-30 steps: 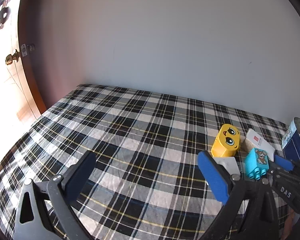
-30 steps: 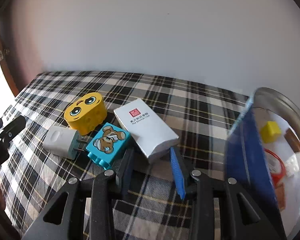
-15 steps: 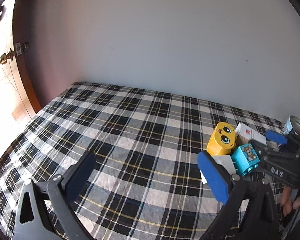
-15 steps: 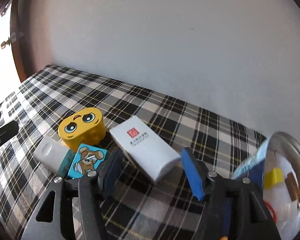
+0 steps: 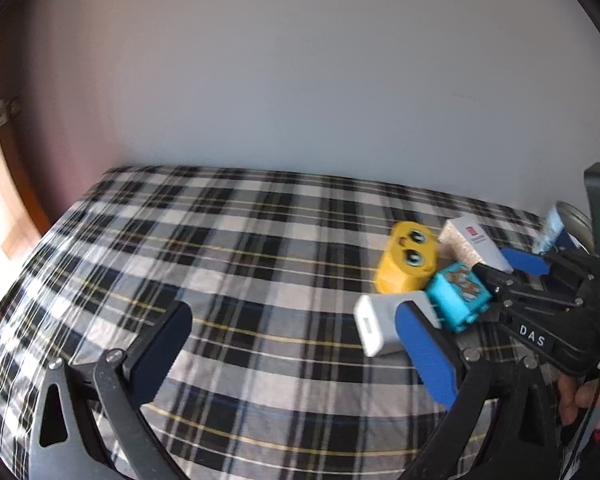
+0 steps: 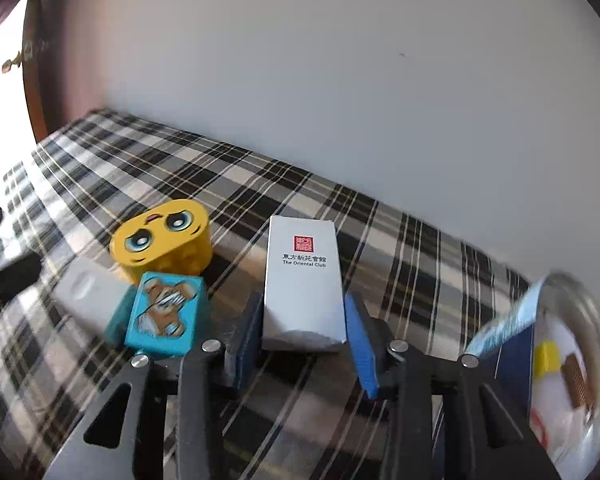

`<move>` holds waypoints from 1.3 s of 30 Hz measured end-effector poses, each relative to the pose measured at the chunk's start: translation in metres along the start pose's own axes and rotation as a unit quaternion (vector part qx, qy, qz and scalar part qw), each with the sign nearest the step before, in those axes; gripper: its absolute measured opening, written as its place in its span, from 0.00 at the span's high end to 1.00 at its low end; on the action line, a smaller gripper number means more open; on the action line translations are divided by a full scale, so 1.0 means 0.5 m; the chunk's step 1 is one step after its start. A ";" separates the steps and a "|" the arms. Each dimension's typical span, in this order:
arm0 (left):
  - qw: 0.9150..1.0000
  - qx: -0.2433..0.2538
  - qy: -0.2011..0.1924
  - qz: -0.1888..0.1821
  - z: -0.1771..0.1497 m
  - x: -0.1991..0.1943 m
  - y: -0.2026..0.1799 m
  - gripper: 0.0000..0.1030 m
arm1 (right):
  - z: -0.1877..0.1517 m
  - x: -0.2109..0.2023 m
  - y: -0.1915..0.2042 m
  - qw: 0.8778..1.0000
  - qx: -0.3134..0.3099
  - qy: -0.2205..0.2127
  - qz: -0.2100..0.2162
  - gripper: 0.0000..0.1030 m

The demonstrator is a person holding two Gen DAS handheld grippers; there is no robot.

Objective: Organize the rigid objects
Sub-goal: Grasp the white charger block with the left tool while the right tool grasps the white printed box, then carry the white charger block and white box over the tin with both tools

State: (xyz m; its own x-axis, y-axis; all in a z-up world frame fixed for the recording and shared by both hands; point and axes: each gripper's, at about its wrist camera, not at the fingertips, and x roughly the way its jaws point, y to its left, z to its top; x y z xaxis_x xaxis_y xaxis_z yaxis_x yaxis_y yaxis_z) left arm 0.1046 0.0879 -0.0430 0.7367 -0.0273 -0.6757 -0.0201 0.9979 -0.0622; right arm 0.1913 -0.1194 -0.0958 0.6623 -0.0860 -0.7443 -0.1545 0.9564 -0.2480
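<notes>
Right gripper point(image 6: 304, 332) around the white box point(image 6: 303, 280)

My blue pads point(image 6: 358, 340) flanked its near end, contact uncertain; my left gripper point(image 5: 292, 356) hung wide open, empty, above the plaid cloth point(image 5: 236, 264).

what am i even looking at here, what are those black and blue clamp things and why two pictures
Those clamps are hand-held grippers, one in each of a person's hands, each with its own fisheye camera looking forward along its two fingers. One picture is from the left gripper, the other from the right gripper. On the plaid cloth lie a yellow face block, a blue bear block, a white charger and a white box. A tin with small things inside sits at the right. The left fingers stand wide open, holding nothing. The right fingers sit on either side of the white box; whether they grip it is unclear.
</notes>
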 end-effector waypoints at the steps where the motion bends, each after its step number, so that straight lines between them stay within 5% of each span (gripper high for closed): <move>1: 1.000 0.009 -0.001 -0.001 -0.001 0.000 -0.009 0.01 | -0.006 -0.009 -0.004 1.000 0.014 -0.001 0.009 0.58; 11: 0.998 0.005 0.047 -0.043 0.011 0.052 -0.065 0.01 | -0.119 -0.151 -0.029 0.993 0.103 -0.042 0.031 0.58; 17: 0.994 0.016 0.110 -0.012 0.015 0.105 -0.106 0.10 | -0.164 -0.202 -0.030 0.990 0.124 -0.058 0.043 0.58; 20: 0.994 0.016 0.103 -0.009 0.025 0.108 -0.112 0.19 | -0.161 -0.200 -0.035 0.988 0.134 -0.058 0.055 0.58; 23: 0.995 0.017 0.094 -0.013 0.031 0.105 -0.113 0.41 | -0.160 -0.198 -0.033 0.989 0.130 -0.057 0.052 0.58; 31: 0.992 -0.051 0.076 -0.092 0.020 0.075 -0.046 0.42 | -0.162 -0.209 -0.030 0.987 0.132 -0.076 0.047 0.58; 39: 0.995 -0.057 0.045 -0.066 0.012 0.043 -0.037 0.42 | -0.168 -0.250 -0.033 0.985 0.120 -0.125 0.016 0.58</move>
State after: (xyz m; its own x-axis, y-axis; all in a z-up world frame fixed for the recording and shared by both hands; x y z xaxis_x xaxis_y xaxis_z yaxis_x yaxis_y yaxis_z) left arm 0.1249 0.0695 -0.0518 0.6749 -0.1675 -0.7187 -0.0081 0.9721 -0.2342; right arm 0.0494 -0.1482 -0.0508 0.8243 -0.0123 -0.5661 -0.0203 0.9985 -0.0511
